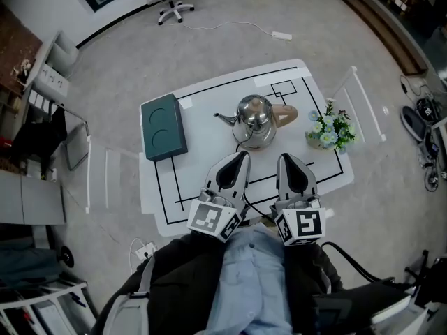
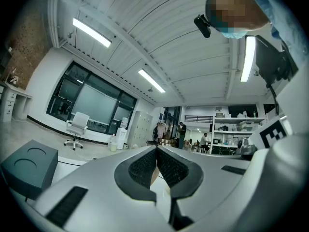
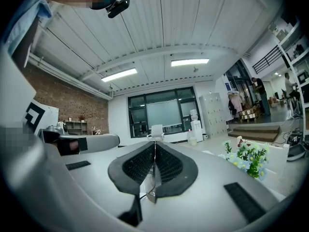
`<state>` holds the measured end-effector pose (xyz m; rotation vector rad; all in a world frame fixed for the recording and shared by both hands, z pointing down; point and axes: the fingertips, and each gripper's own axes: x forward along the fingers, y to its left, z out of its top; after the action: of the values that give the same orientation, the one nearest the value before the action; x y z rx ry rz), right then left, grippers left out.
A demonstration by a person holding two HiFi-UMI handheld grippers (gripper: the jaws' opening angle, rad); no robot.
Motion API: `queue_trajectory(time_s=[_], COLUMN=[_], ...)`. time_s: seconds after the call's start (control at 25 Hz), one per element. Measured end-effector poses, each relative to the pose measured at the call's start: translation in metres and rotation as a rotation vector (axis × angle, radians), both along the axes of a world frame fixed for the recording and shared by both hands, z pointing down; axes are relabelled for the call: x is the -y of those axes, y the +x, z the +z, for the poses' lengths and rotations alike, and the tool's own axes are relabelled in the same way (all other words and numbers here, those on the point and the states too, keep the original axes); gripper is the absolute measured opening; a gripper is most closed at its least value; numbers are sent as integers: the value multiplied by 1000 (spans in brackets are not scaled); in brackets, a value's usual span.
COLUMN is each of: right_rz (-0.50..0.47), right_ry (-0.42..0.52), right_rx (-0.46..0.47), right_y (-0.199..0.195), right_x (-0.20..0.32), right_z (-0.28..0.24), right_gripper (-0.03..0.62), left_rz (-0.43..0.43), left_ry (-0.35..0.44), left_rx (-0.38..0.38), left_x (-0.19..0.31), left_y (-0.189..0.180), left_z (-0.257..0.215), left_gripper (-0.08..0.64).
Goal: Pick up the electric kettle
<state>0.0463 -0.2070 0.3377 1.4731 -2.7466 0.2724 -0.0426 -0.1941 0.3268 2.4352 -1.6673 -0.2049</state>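
A white tabletop [image 1: 209, 110], marked with black lines, fills the middle of the head view and stands on a grey floor [image 1: 230, 44]. A dark green box [image 1: 163, 126] lies at its left. The steel electric kettle [image 1: 254, 119] stands at centre and a small bunch of flowers [image 1: 333, 130] at right. What seems to be a thin black cord [image 1: 246, 199] runs from the kettle toward the lower edge.

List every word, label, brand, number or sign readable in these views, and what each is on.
None can be read in any view.
Cubes on the left gripper and right gripper: black-and-white square patterns, no lettering.
green box: two circle outlines, no text.
white table: black lines only.
electric kettle: no label shows.
background shelves: too small to read.
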Motion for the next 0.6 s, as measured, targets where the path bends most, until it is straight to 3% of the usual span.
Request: queue_trajectory(time_s=[0.28, 0.6], right_rz=[-50, -94], right_ry=[-63, -154], right_rx=[2, -6], right_y=[-5, -7], right_x=[42, 76], right_z=[23, 65], right_gripper=[18, 18], left_rz=[-55, -147], left_ry=[-47, -163], left_rx=[-11, -27], left_x=[32, 56], left_y=[-3, -18], left_z=[21, 66], left_gripper=[9, 9])
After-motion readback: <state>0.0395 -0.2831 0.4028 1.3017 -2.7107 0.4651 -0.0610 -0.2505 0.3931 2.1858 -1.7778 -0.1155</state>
